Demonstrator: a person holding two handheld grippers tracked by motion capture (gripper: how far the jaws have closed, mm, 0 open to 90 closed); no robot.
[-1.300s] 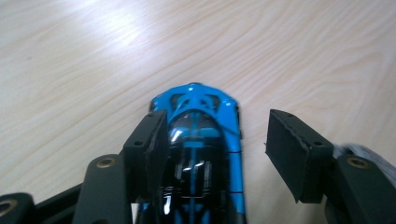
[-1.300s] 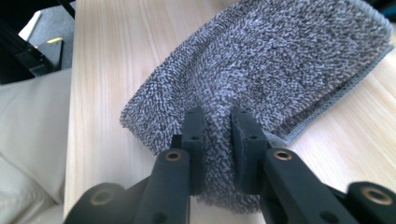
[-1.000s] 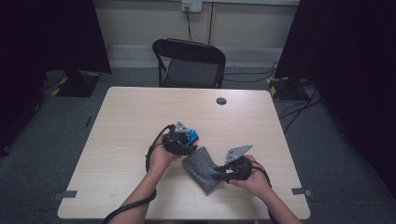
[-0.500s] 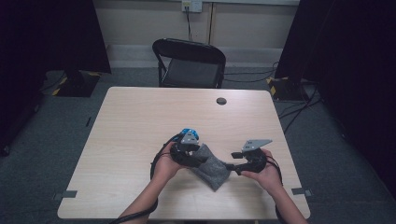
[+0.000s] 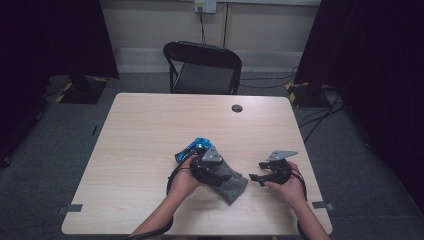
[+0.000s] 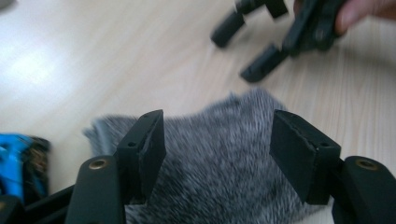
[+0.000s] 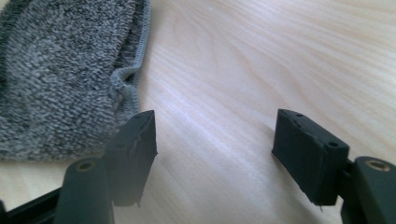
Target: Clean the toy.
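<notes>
A grey terry cloth [image 5: 236, 186] lies folded on the wooden table [image 5: 150, 130], near its front edge. My left gripper [image 5: 220, 175] sits over the cloth's left part. In the left gripper view its jaws [image 6: 217, 140] stand apart above the cloth [image 6: 219, 182], pads off it; they have just been opening. My right gripper [image 5: 252, 177] is just right of the cloth. Its jaws [image 7: 215, 140] have just been opening too, with bare wood between them and the cloth's hemmed edge [image 7: 56, 70] to their left. A blue and black object [image 5: 192, 147] lies behind the left hand.
A black folding chair [image 5: 202, 65] stands behind the table. A small black round cap [image 5: 237, 108] sits in the tabletop near the far edge. The right gripper [image 6: 261, 51] appears beyond the cloth in the left gripper view, the blue object [image 6: 14, 158] at lower left.
The right gripper let go of the cloth and drew away to the right. The left hand slid right onto the cloth, leaving the blue object behind it.
</notes>
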